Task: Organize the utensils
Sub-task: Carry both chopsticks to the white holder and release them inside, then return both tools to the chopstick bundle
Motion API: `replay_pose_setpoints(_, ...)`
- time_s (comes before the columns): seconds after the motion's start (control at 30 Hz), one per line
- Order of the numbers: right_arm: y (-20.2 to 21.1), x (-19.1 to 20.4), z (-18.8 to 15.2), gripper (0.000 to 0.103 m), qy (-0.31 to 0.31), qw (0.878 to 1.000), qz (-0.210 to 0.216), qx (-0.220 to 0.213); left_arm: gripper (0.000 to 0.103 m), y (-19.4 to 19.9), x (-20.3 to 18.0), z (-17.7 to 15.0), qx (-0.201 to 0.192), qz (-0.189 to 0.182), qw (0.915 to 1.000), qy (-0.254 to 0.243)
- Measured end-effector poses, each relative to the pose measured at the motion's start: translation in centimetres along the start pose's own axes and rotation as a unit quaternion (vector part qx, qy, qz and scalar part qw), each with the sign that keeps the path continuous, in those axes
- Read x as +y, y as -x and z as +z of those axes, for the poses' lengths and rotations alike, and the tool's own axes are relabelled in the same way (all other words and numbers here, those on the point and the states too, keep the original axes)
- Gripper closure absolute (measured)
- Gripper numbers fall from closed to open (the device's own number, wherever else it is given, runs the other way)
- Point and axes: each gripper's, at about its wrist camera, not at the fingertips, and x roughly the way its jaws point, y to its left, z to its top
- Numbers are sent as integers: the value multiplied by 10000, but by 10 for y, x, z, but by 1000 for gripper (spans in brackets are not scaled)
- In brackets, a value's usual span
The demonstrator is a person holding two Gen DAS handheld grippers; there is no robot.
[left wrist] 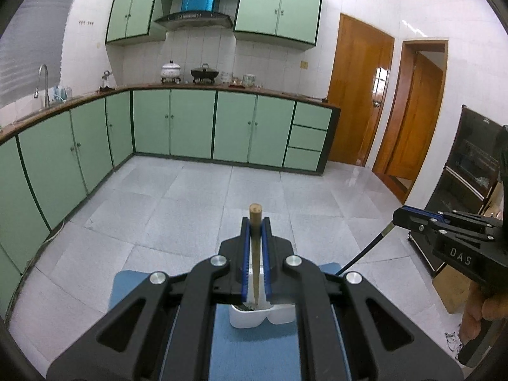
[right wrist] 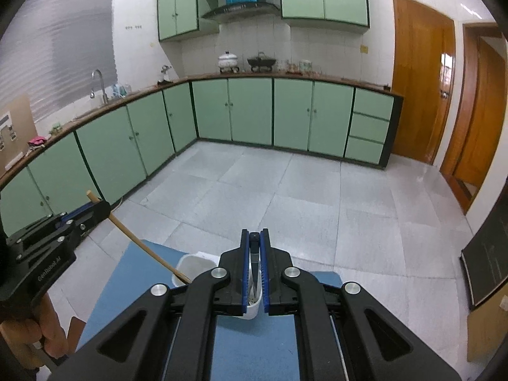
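My left gripper (left wrist: 255, 222) is shut on a wooden utensil handle (left wrist: 255, 212) that stands nearly upright. Its lower end dips into a white two-compartment holder (left wrist: 250, 320) on a blue mat (left wrist: 254, 352). In the right wrist view, my right gripper (right wrist: 254, 233) is shut on a black-handled utensil (right wrist: 254, 254) whose tip reaches down into the holder (right wrist: 197, 265). Each view shows the other tool. The right gripper (left wrist: 397, 215) grips the slanting black handle (left wrist: 365, 250), and the left gripper (right wrist: 103, 204) grips the wooden handle (right wrist: 143, 247) angled toward the holder's left compartment.
Beyond the mat's far edge lies a grey tiled floor (left wrist: 190, 197) with green base cabinets (left wrist: 190, 123) along the walls. A black glass-fronted cabinet (left wrist: 466, 171) and a cardboard box (left wrist: 451, 285) stand at the right. A hand (right wrist: 28, 333) holds the left tool.
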Motion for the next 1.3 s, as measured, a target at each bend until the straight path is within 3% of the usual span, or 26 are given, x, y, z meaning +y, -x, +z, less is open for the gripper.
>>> replay_pose_setpoints(0.23,-41,-7,-20,96,-41,9996,75,276,95,-35,10,-26,349,7,9994,4)
replay_pose_setpoints(0.27,-41,-7,-23,95,-60,9996,90,273,93,-35,12,-28,343,29,9994,13)
replay_pose_setpoints(0.33,-38,-11,-29,90,-96,9996,91,234,77,-32,16,-30,326,54,9994,33)
replay_pose_setpoints(0.63,17,-24,-65,88,-143,9999,70,-59,62,38,49,-42,116,236,9996,-32)
replay_pose_setpoints(0.73,39,-26,-83,80,-166,9997,78,-149,55,70,59,-58,87,309,9995,-66)
replay_pose_setpoints(0.97,97,-20,-185,77,-82,9994,105,-319,43,147,78,-142,86,649,9975,-274)
replay_pose_setpoints(1.13,118,-6,-285,73,-218,9995,167,-169,38,190,86,-227,291,783,9961,-283)
replay_pose_setpoints(1.3,120,36,-382,70,-179,9992,334,153,35,218,82,-306,571,755,9955,-97)
